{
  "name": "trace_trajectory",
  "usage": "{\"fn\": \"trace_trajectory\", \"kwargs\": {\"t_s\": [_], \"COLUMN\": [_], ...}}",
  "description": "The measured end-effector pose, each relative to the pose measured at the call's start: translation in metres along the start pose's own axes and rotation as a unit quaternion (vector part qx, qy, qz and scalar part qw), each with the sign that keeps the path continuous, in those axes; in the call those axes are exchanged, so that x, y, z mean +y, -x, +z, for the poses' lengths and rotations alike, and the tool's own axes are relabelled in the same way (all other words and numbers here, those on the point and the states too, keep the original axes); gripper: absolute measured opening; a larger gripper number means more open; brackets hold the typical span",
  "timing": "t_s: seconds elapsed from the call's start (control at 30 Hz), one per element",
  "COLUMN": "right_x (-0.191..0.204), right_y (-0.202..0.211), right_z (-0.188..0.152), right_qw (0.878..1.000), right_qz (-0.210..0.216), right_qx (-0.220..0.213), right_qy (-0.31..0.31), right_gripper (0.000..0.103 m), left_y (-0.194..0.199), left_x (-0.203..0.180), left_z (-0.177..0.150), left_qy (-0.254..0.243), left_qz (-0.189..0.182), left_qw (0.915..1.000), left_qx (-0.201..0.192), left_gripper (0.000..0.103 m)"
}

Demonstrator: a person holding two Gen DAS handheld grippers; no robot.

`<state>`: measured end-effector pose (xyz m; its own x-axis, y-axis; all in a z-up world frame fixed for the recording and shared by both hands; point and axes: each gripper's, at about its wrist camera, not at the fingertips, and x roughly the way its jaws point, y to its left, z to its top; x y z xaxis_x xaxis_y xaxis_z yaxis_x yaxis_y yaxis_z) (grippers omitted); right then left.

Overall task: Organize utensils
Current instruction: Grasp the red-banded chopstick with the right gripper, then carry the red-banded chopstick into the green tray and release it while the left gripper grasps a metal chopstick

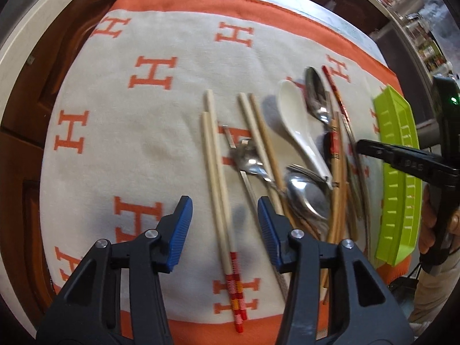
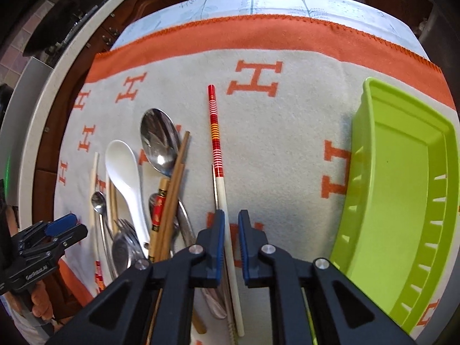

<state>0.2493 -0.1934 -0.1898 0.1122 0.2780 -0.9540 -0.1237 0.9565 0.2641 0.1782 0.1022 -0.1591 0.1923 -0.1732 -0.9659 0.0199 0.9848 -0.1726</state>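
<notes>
The left tool point(image 1: 225, 221) hangs with its blue pads spread wide over a pair of pale chopsticks point(image 1: 214, 155) with red-banded ends, holding nothing; the pair lies straight between the pads, so this looks like a lining-up for a pinch rather than a grip. Those chopsticks rest apart from the rest, on the cream and orange H-patterned cloth point(image 1: 115, 92) that covers the surface.

Right of them sits the unsorted heap: a white ceramic soup spoon point(image 2: 126, 178), a large steel spoon point(image 2: 159, 141), brown wooden chopsticks point(image 2: 175, 187), a small steel spoon point(image 2: 98, 201) and a fork point(image 2: 123, 227), crossing and overlapping one another.

Further right, the right tool point(image 2: 231, 230) has its pads drawn nearly together around a single red-striped chopstick point(image 2: 215, 132); a narrow gap shows on the right side, so I judge it to be closing, not yet clamped.

At the far right the green slotted tray point(image 2: 402, 201) stands empty, probably the destination.
</notes>
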Motion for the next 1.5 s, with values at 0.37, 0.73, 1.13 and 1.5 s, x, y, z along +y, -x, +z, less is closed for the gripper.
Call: {"fn": "trace_trajectory", "kwargs": {"t_s": [0.37, 0.73, 1.13, 1.5], "right_x": [0.022, -0.016, -0.093, -0.137], "right_y": [-0.006, 0.039, 0.124, 0.089], "right_z": [-0.009, -0.026, -0.085, -0.108], "right_qw": [0.994, 0.998, 0.98, 0.98], "right_qz": [-0.08, 0.025, 0.069, 0.061], "right_qx": [0.002, -0.053, -0.148, -0.118], "right_qy": [0.07, -0.01, -0.109, -0.147], "right_gripper": [0.006, 0.005, 0.005, 0.006], "left_y": [0.02, 0.02, -0.028, -0.058], "left_x": [-0.055, -0.136, -0.202, -0.214], "left_z": [-0.013, -0.021, -0.012, 0.01], "left_qy": [-0.05, -0.084, -0.077, -0.056], "left_qz": [-0.033, -0.075, -0.054, -0.003], "left_qw": [0.9982, 0.9936, 0.9949, 0.9974], "left_qx": [-0.007, 0.004, 0.038, 0.046], "left_gripper": [0.044, 0.037, 0.02, 0.019]}}
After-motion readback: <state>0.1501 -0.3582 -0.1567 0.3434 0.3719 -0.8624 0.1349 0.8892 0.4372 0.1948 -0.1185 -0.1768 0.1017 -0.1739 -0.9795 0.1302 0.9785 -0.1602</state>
